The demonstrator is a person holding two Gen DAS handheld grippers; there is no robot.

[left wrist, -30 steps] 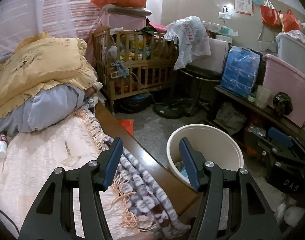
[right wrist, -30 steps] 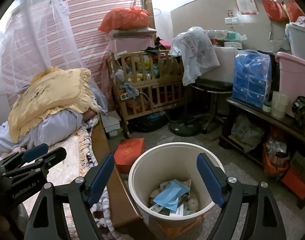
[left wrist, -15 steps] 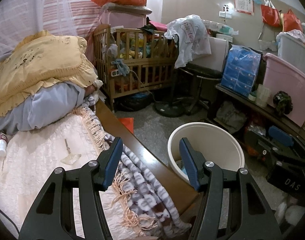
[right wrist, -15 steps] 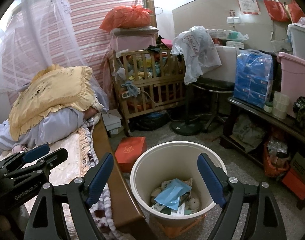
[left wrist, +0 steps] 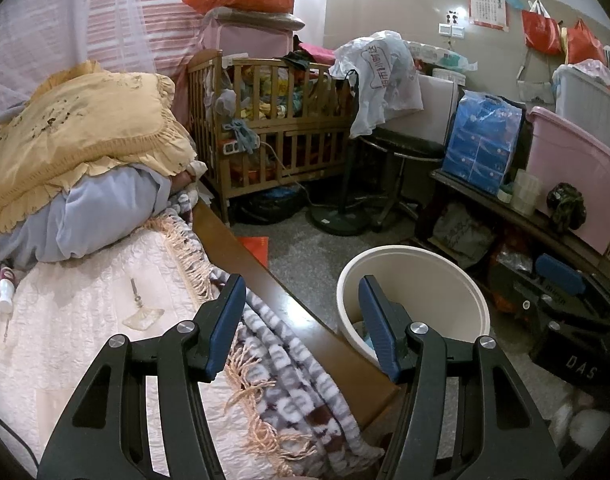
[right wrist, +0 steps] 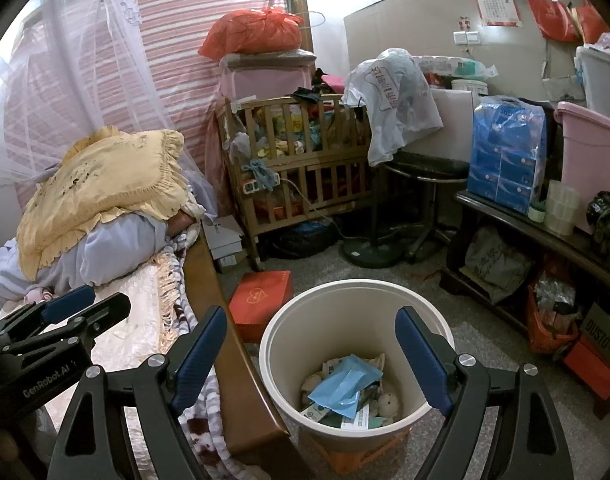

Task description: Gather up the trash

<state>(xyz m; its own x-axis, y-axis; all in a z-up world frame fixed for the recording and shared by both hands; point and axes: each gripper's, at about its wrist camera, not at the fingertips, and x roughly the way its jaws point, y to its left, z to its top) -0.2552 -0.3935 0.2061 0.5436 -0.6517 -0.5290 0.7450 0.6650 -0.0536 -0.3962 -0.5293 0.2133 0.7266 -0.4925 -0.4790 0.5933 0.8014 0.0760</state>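
Note:
A cream round trash bin [right wrist: 357, 292] stands on the floor beside the bed; it also shows in the left wrist view [left wrist: 413, 256]. It holds a blue wrapper [right wrist: 343, 384], paper scraps and crumpled tissue. My right gripper [right wrist: 311, 356] is open and empty, hovering above the bin. My left gripper [left wrist: 301, 320] is open and empty over the bed's wooden edge [left wrist: 273, 296]; it also shows in the right wrist view [right wrist: 65, 312]. A small clear wrapper with a stick [left wrist: 143, 314] lies on the pink bedspread. A small white tube [left wrist: 5, 292] lies at the far left of the bed.
A yellow pillow [left wrist: 77, 132] on blue bedding fills the bed's head. A wooden crib [left wrist: 273, 132], a black stool [left wrist: 405, 152] and a low bench with pink tubs [left wrist: 577, 160] ring the floor. A red box [right wrist: 261, 300] lies next to the bin.
Both grippers drifted slightly; the view shifted a little. Both stay open and empty, and the bin's contents are unchanged.

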